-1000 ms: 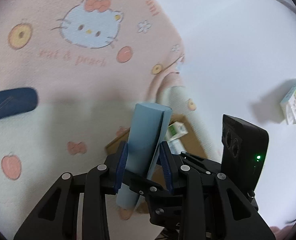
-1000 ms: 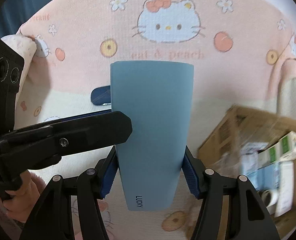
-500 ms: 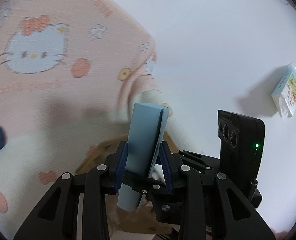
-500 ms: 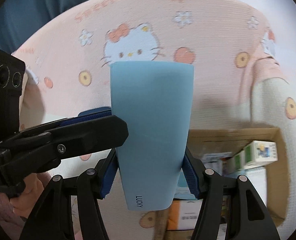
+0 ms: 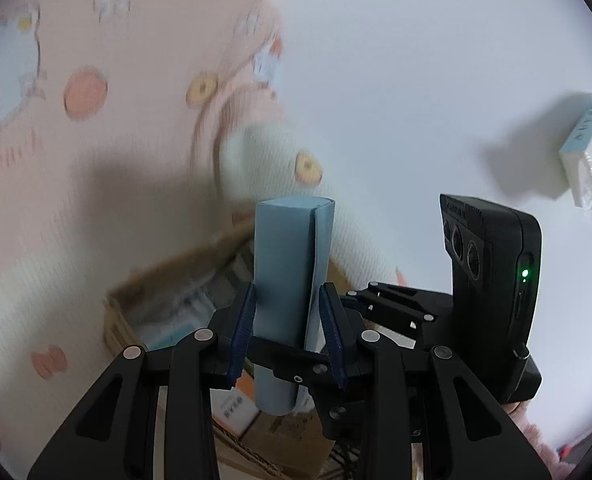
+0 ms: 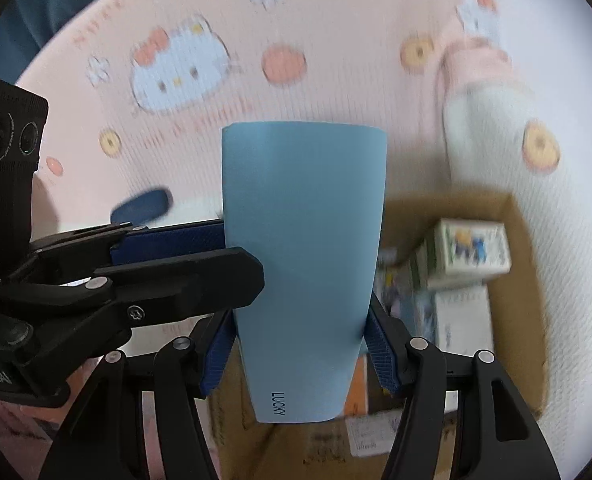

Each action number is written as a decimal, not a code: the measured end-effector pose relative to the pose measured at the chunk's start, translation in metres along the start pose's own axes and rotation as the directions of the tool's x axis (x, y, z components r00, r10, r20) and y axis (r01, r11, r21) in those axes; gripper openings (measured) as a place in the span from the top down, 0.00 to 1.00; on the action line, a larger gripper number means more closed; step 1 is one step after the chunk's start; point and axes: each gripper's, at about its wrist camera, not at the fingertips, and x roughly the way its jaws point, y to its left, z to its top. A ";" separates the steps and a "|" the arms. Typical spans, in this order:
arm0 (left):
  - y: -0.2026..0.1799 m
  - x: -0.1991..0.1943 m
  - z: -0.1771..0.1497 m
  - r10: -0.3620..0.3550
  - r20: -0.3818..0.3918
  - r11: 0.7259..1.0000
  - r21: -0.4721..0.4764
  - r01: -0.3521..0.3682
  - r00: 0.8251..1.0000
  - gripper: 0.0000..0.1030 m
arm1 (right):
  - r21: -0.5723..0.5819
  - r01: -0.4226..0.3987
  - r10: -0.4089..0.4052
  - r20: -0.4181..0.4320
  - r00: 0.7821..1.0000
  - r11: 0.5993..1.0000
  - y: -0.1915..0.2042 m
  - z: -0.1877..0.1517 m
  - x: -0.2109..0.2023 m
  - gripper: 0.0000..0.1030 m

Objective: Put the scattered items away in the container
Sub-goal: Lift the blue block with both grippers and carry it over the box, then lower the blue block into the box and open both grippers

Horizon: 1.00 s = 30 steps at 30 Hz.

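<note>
Fingers, both pairs: gripping blue folder | right view only: "LUCKY", dark case

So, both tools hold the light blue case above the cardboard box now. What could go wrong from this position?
1. The light blue case is gripped by the left tool and the right tool together; if one opens before the other, the case may tilt and fall outside.
2. The cardboard box already holds cartons, so the case may land on them and stick out over the rim.
3. The dark blue case and a white carton lie outside the box and could be forgotten.
</note>
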 end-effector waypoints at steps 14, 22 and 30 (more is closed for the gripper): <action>0.005 0.107 -0.001 0.147 -0.374 0.987 -0.009 -0.162 0.916 0.64 | 0.194 -0.091 0.130 -0.199 0.971 0.977 -0.068 -0.029 0.064 0.43; 0.014 0.132 -0.016 0.292 -0.509 0.953 0.081 -0.293 0.809 0.63 | 0.222 -0.154 0.216 -0.291 0.932 0.963 -0.065 -0.042 0.101 0.43; 0.021 0.139 -0.011 0.310 -0.551 0.940 0.059 -0.335 0.775 0.63 | 0.266 -0.209 0.289 -0.311 0.905 0.941 -0.069 -0.044 0.108 0.43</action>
